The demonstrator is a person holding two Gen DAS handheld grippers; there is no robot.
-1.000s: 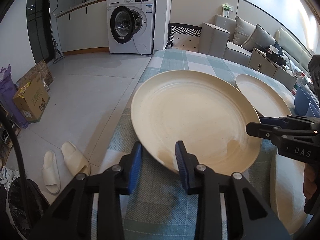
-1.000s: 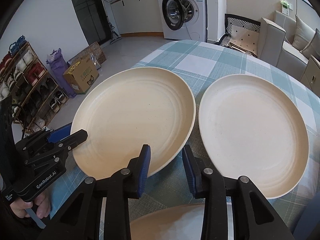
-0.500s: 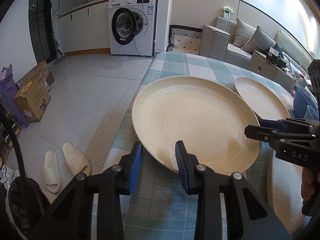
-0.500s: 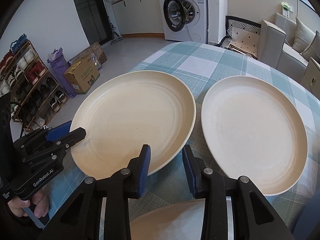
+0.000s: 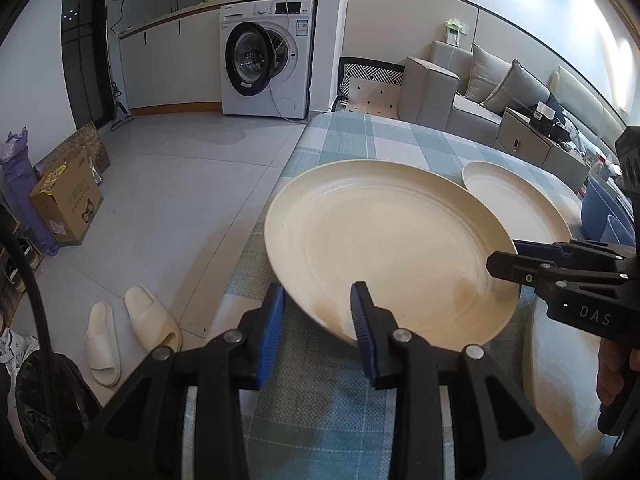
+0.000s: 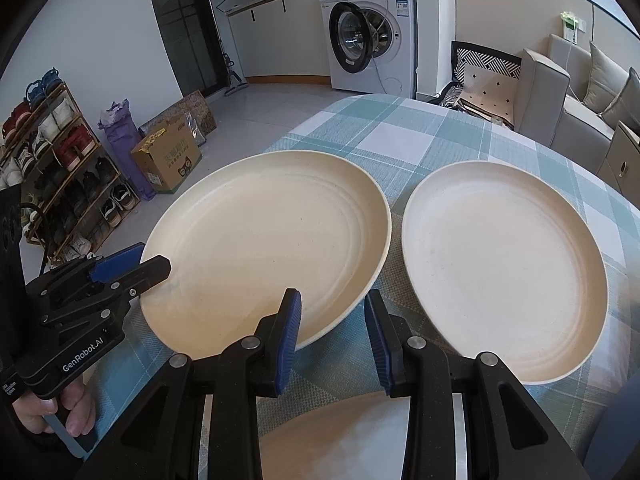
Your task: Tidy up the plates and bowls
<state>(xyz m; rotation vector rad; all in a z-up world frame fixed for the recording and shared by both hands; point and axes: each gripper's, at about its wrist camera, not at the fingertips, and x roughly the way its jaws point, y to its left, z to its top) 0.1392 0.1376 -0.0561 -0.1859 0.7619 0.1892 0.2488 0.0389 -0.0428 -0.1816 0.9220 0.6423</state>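
A large cream plate (image 5: pixel 392 248) (image 6: pixel 264 240) hangs tilted just above the checked tablecloth, held from two sides. My left gripper (image 5: pixel 318 320) is shut on its near left rim, and the right wrist view shows this left gripper (image 6: pixel 148 264) from the side. My right gripper (image 6: pixel 332 328) is shut on the near right rim, and it appears as the right gripper (image 5: pixel 504 260) in the left wrist view. A second cream plate (image 6: pixel 504 272) (image 5: pixel 516 204) lies flat to the right. A third plate (image 6: pixel 340 440) lies under the grippers at the near edge.
Blue bowls (image 5: pixel 604 216) stand at the far right of the table (image 6: pixel 400 136). The table's left edge drops to a tiled floor with slippers (image 5: pixel 132 332), a cardboard box (image 6: pixel 168 160) and a shoe rack (image 6: pixel 60 168). Behind stand a washing machine (image 6: pixel 368 36) and a sofa (image 5: pixel 480 92).
The held plate sits slightly lower in both views. Both grips on its rim are unchanged.
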